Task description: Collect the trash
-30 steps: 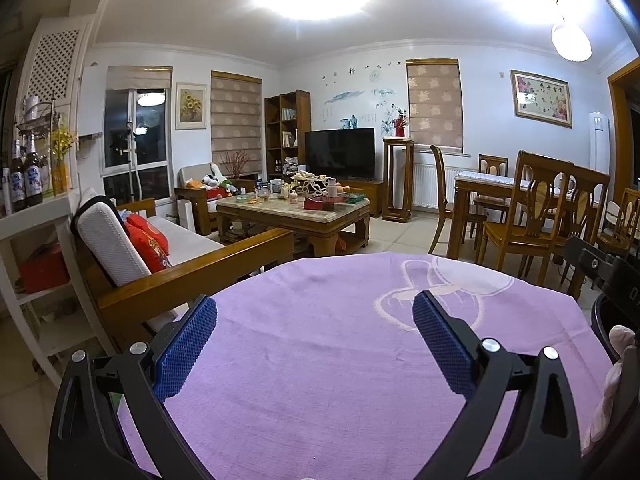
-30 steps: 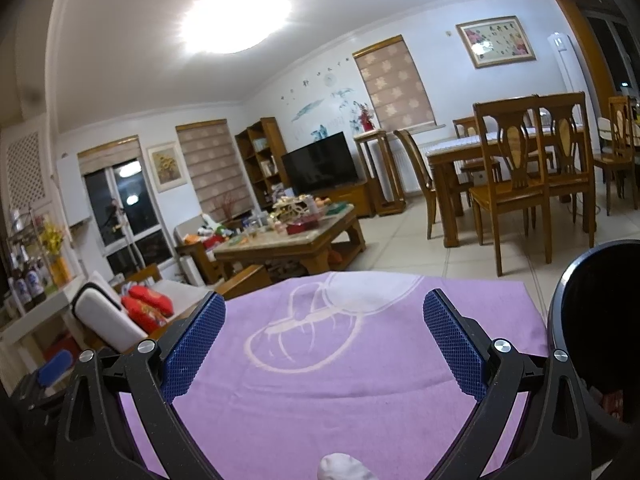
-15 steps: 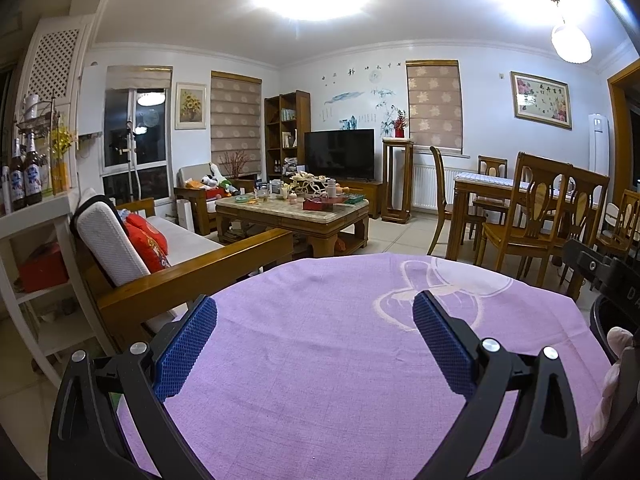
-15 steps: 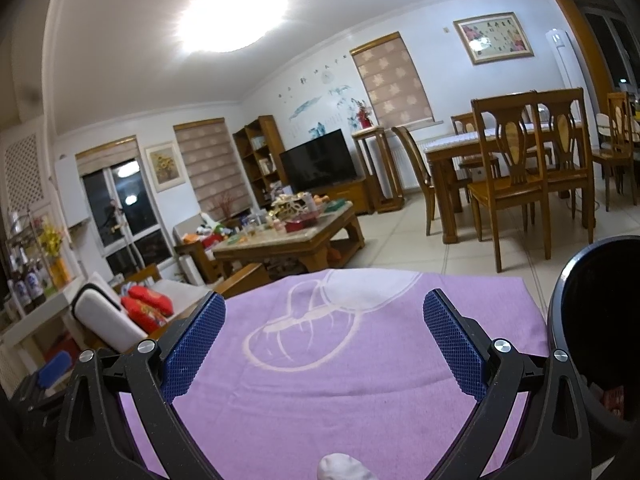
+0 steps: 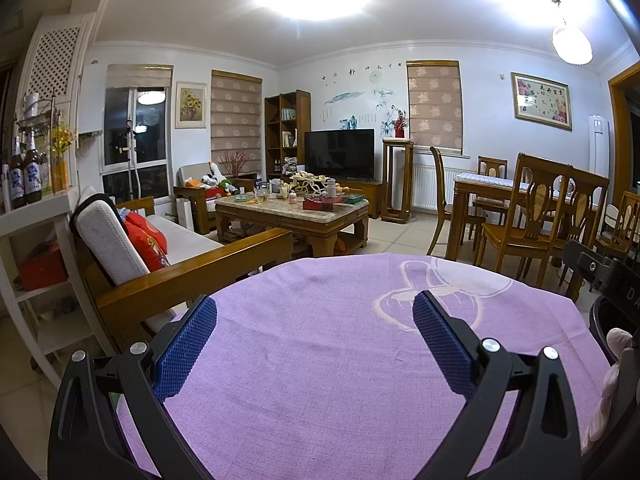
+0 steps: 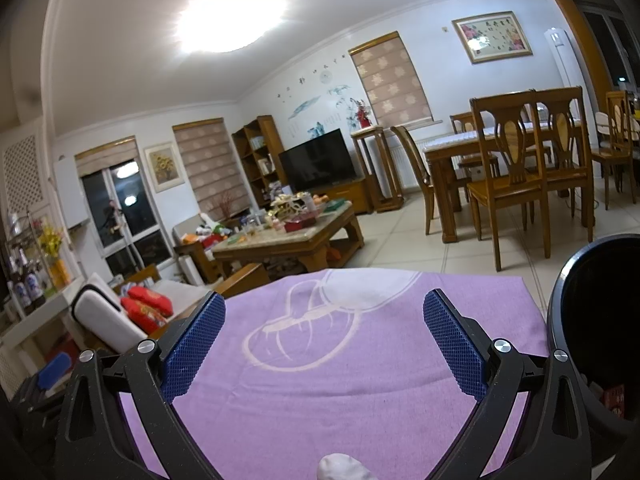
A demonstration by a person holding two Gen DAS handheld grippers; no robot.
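Compared with one second ago, almost nothing changes: both grippers keep the same place over the counter (image 5: 320,380), which is covered by a purple cloth (image 6: 340,380), and the right wrist view only tilts a little.

The left gripper (image 5: 315,334) hangs above the cloth with its blue pads wide apart and nothing between them. The right gripper (image 6: 324,340) is also spread wide and empty.

A black bin (image 6: 596,320) stands at the right edge of the counter, just beside the right gripper; inside it, low down, lies a small red packet (image 6: 614,398). In the left wrist view the bin's rim (image 5: 600,320) shows at the far right. A pale crumpled piece (image 6: 344,468) lies on the cloth at the bottom edge, below the right gripper.

Behind the counter are a wooden sofa (image 5: 180,264), a coffee table (image 5: 292,216) full of small things, and dining chairs (image 6: 516,176).
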